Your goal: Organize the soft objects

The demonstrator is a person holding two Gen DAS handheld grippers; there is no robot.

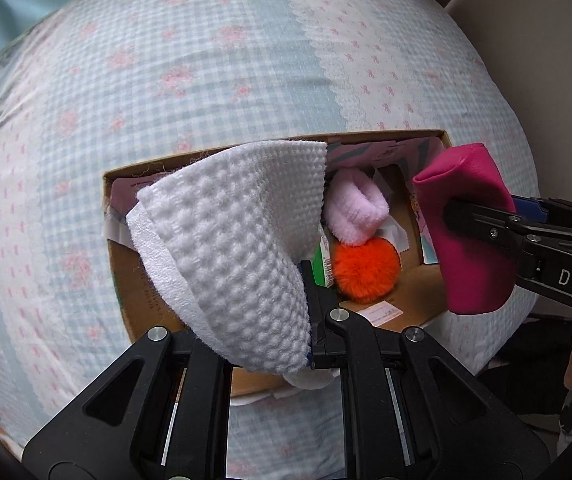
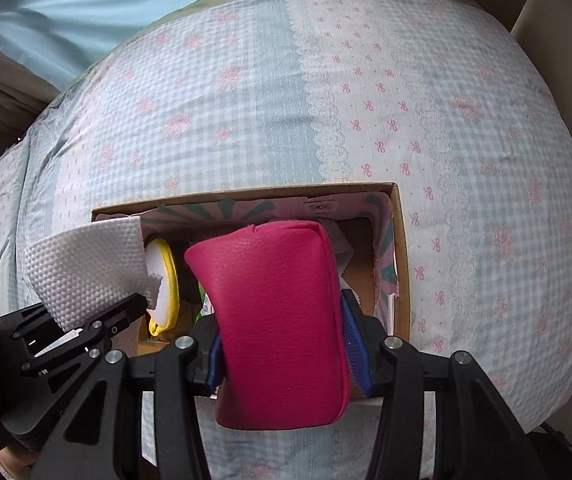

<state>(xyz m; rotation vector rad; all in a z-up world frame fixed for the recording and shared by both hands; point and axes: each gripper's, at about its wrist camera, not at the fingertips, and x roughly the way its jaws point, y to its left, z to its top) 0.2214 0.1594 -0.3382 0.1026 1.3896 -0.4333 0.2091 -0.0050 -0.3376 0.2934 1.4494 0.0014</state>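
Observation:
My left gripper [image 1: 282,312] is shut on a white waffle-weave cloth [image 1: 230,248] and holds it above the near left part of an open cardboard box [image 1: 270,142]. The cloth also shows in the right wrist view [image 2: 86,268]. My right gripper [image 2: 282,340] is shut on a magenta leather-like pouch [image 2: 278,320], held over the box's right side; the pouch shows in the left wrist view [image 1: 470,228]. Inside the box lie a lilac fluffy roll [image 1: 356,212], an orange pom-pom [image 1: 366,270], a green carton [image 1: 322,266] and a yellow-rimmed white pad [image 2: 162,280].
The box [image 2: 400,264] rests on a bed with a blue-checked cover with pink bows [image 1: 206,60]. A pale blue curtain [image 2: 126,8] hangs behind the bed. Beige furniture [image 1: 534,20] stands at the right.

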